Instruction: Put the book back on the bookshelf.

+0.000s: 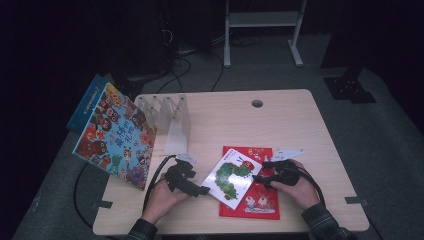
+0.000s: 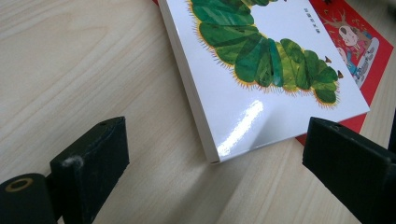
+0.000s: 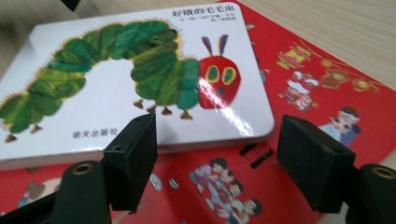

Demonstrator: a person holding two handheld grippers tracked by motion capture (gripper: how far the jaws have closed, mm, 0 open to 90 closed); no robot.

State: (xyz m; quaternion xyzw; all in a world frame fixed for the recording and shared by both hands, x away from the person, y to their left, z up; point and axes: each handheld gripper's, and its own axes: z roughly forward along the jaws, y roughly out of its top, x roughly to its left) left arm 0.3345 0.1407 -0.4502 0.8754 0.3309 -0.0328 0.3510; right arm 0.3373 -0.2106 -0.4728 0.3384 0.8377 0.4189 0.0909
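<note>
A white board book with a green caterpillar (image 1: 231, 176) (image 2: 261, 60) (image 3: 116, 93) lies askew on a flat red picture book (image 1: 260, 200) (image 2: 364, 42) (image 3: 317, 84) at the table's front middle. My left gripper (image 1: 205, 190) (image 2: 215, 163) is open, low over the wood, with the white book's near left corner between its jaws. My right gripper (image 1: 259, 177) (image 3: 217, 158) is open too, facing the white book's right edge; its jaws straddle that book's rounded corner just above the red cover.
A clear slotted book stand (image 1: 172, 120) stands at the back left of the wooden table (image 1: 290, 125). A large colourful book (image 1: 117, 135) leans off the left edge, with a blue book (image 1: 86, 102) behind it. A white card (image 1: 287, 152) lies beyond the red book.
</note>
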